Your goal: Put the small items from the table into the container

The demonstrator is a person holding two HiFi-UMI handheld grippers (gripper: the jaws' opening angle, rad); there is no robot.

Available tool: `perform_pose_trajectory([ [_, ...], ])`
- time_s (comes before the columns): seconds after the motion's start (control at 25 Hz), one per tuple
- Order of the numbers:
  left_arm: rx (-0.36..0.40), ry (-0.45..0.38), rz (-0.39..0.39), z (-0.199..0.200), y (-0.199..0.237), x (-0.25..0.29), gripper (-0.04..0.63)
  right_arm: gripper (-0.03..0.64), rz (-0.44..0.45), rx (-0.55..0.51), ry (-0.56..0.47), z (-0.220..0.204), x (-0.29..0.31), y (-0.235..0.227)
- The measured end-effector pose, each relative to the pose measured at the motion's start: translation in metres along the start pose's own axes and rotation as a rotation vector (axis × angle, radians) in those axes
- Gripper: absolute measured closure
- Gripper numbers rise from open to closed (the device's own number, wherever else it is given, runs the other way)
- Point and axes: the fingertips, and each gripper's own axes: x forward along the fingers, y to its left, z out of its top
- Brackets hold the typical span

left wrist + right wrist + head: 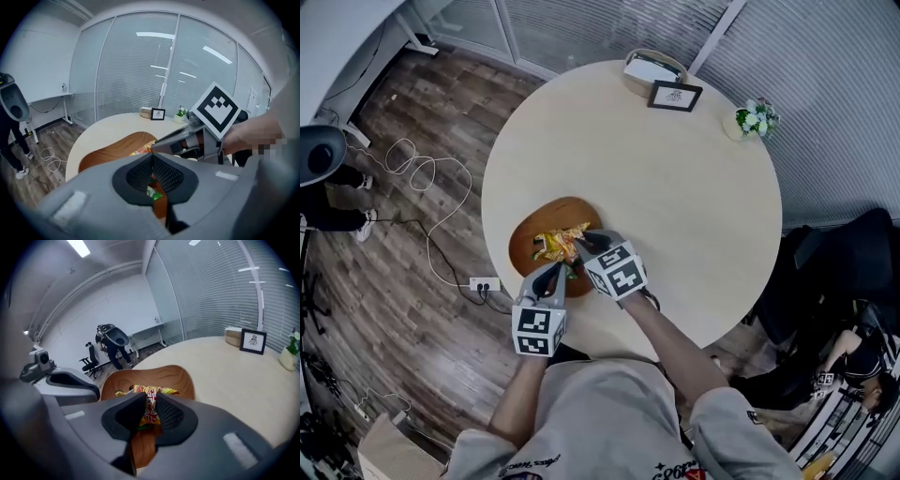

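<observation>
1. Your left gripper (556, 273) sits at the near left edge of the wooden tray (546, 214). Its jaws are pressed together at the tips. In the left gripper view a green scrap shows in the gap beneath them, and I cannot tell whether it is pinched or just lying in the tray beyond. Hold this gripper off to the side so it does not block the drop.

2. The tray lies on the worktop (675, 187) close to your body, with a heap of bright packets (560, 242) already in it. Aim for bare wood or the top of the heap, not the rim.

3. Your right gripper (149, 412) is pinching a red-and-yellow packet (150, 398) between its pads, and the packet hangs over the tray's middle. This looks like the release step. Bring the tips low over the heap first, because a light wrapper dropped from high up may flutter or slide out.

4. Spread the jaws fully and let the packet fall free before you pull away, since a crinkly wrapper may cling to a pad. If it does, a small tilt should shed it.

5. Lift the right gripper straight up and out so it does not drag the heap or nudge the left gripper just beside it.

6. Further right and at the far edge stand a basket (654, 70), a picture frame (675, 96) and a small plant (757, 118). No loose small items show on the bare worktop, so the task looks nearly done.
</observation>
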Motion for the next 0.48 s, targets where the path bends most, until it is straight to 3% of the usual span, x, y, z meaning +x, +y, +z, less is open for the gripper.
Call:
perform_pose_trajectory([
  [0.24, -0.009, -0.005, -0.001, -0.003, 0.007, -0.005, 0.597, 0.528, 0.026, -0.005, 0.162, -0.034, 0.016, 0.008],
  [0.48, 0.001, -0.007, -0.022, -0.001, 0.004, -0.004, 0.597, 0.489, -0.001, 0.019, 0.054, -0.021, 0.007, 0.007],
])
